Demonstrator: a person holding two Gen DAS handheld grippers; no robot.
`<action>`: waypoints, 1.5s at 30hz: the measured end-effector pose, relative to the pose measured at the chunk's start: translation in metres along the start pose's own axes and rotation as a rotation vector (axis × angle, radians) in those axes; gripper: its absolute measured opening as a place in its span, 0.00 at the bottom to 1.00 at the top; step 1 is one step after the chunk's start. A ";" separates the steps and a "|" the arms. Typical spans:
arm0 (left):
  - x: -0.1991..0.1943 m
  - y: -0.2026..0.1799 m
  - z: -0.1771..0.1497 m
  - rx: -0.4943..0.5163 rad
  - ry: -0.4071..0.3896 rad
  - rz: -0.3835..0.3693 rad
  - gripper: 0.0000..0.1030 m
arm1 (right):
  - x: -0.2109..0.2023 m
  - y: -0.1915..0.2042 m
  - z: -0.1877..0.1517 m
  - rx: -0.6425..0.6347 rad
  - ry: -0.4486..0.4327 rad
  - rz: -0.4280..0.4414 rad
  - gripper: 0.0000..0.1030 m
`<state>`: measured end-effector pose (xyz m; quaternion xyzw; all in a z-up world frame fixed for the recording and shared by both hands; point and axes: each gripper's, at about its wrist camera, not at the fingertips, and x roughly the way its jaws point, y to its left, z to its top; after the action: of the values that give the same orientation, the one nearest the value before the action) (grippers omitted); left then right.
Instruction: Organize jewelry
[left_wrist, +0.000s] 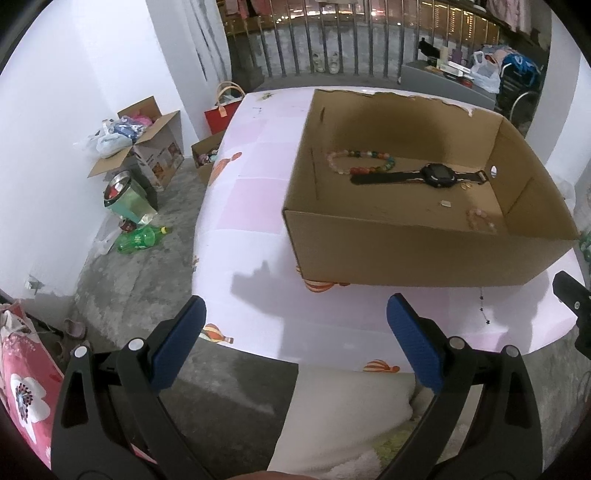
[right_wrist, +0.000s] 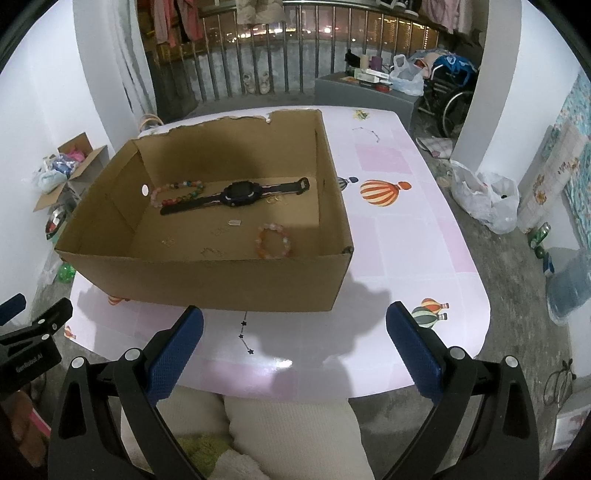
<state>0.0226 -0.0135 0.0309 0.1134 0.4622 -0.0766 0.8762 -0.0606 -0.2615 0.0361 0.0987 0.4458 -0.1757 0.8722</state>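
Observation:
An open cardboard box stands on the pink table. Inside lie a black watch, a multicoloured bead bracelet, a pink bead bracelet, small gold rings and tiny earrings. My left gripper is open and empty, low at the table's near left edge. My right gripper is open and empty, in front of the box over the table's near edge.
The pink table has balloon prints. On the floor to the left are cardboard boxes, a green bottle and a bin. A white bag and a wheelchair stand right.

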 end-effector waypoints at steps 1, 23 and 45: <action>0.000 -0.001 0.000 0.003 0.000 -0.002 0.92 | 0.000 0.000 0.000 0.001 -0.001 0.000 0.94; 0.006 -0.012 0.007 0.026 0.011 -0.022 0.92 | 0.007 -0.015 0.000 0.017 0.007 -0.014 0.94; 0.012 -0.021 0.014 0.032 0.026 -0.030 0.92 | 0.014 -0.023 0.003 0.019 0.022 -0.014 0.94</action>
<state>0.0356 -0.0378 0.0260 0.1213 0.4740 -0.0956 0.8669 -0.0604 -0.2868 0.0260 0.1059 0.4541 -0.1852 0.8650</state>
